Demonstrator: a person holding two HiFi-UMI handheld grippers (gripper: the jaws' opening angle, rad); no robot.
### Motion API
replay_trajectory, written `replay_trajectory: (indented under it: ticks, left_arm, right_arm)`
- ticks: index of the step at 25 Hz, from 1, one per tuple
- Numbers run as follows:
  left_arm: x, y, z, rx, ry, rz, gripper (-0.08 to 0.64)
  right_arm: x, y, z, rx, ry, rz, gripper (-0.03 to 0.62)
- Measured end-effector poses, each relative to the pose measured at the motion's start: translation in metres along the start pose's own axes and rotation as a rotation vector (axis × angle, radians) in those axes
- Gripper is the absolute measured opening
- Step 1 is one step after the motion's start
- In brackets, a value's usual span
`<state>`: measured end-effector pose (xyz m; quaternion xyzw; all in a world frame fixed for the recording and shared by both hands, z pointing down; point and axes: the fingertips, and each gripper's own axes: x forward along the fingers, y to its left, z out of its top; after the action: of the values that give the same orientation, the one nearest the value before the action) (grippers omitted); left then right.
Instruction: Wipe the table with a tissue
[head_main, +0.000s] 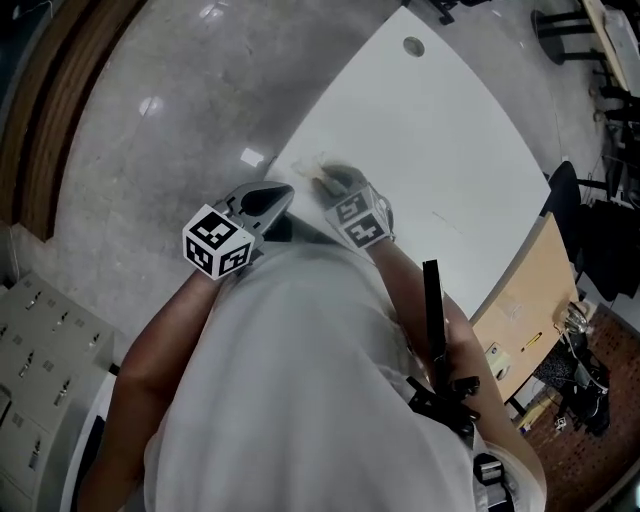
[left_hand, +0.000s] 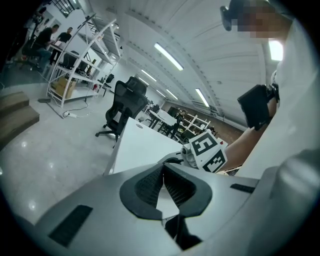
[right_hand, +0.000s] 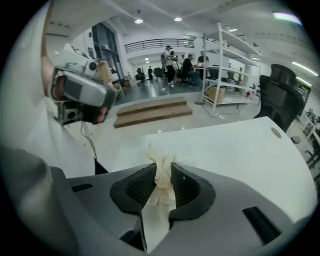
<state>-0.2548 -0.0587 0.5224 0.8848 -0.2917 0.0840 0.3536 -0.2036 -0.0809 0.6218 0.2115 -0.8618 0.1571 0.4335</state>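
Observation:
A crumpled cream tissue (right_hand: 160, 162) is pinched between the jaws of my right gripper (right_hand: 162, 172), and its end sticks out past the tips. In the head view this right gripper (head_main: 328, 183) holds the tissue (head_main: 310, 165) at the near left corner of the white table (head_main: 430, 150). Just to its left, at the table's edge over the floor, is my left gripper (head_main: 278, 195). In the left gripper view, the left gripper (left_hand: 163, 169) has its jaw tips touching with nothing between them. The right gripper's marker cube (left_hand: 206, 150) shows beyond it.
The table (right_hand: 235, 145) has a round cable hole (head_main: 413, 45) at its far end. A black office chair (left_hand: 122, 107) stands beside it. A wooden desk (head_main: 530, 300) adjoins on the right. Wooden steps (right_hand: 150, 112), metal shelving (right_hand: 225, 65) and people stand further off on the grey floor.

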Motion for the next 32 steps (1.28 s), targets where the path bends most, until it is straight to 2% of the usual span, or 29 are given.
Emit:
replay_trajectory:
  ticks: [2, 3, 4, 6, 9, 12, 16, 18, 21, 27, 30, 32]
  left_arm:
    - [0.001, 0.000, 0.000, 0.001, 0.005, 0.003, 0.008]
    - [0.003, -0.001, 0.001, 0.002, 0.006, 0.004, 0.008]
    - [0.005, -0.002, 0.002, 0.005, 0.006, 0.003, 0.008]
    - [0.010, -0.003, 0.005, 0.014, 0.007, -0.001, 0.008]
    - [0.016, -0.005, 0.007, 0.024, 0.009, -0.010, 0.008]
    - [0.016, -0.008, 0.009, 0.028, 0.006, -0.006, 0.008]
    - [0.010, -0.003, 0.007, 0.019, 0.002, 0.019, 0.008]
    - [0.004, 0.001, 0.006, 0.018, 0.003, 0.035, 0.008]
    - [-0.004, 0.004, 0.005, 0.017, -0.002, 0.057, 0.008]
    - [-0.014, 0.004, 0.003, 0.019, -0.005, 0.074, 0.008]
    - [-0.016, 0.003, 0.003, 0.024, -0.003, 0.067, 0.008]
    - [-0.015, 0.001, 0.003, 0.028, 0.000, 0.054, 0.008]
  right_arm:
    - [-0.011, -0.002, -0.009, -0.071, 0.004, 0.040, 0.091]
    - [-0.021, -0.014, -0.014, -0.069, -0.009, 0.008, 0.091]
    - [-0.034, -0.035, -0.021, -0.027, -0.033, -0.054, 0.091]
    - [-0.061, -0.089, -0.036, 0.135, -0.077, -0.216, 0.091]
    - [-0.089, -0.163, -0.079, 0.335, -0.026, -0.426, 0.091]
    - [-0.095, -0.191, -0.101, 0.440, 0.012, -0.495, 0.091]
    - [-0.081, -0.186, -0.084, 0.447, 0.007, -0.528, 0.091]
    - [-0.065, -0.176, -0.063, 0.392, -0.009, -0.504, 0.091]
    - [-0.036, -0.149, -0.028, 0.259, -0.010, -0.426, 0.091]
    - [0.021, -0.056, 0.039, -0.019, -0.012, -0.194, 0.091]
    - [0.033, -0.010, 0.047, -0.112, -0.009, -0.062, 0.091]
    - [0.030, 0.016, 0.039, -0.137, -0.005, 0.051, 0.091]
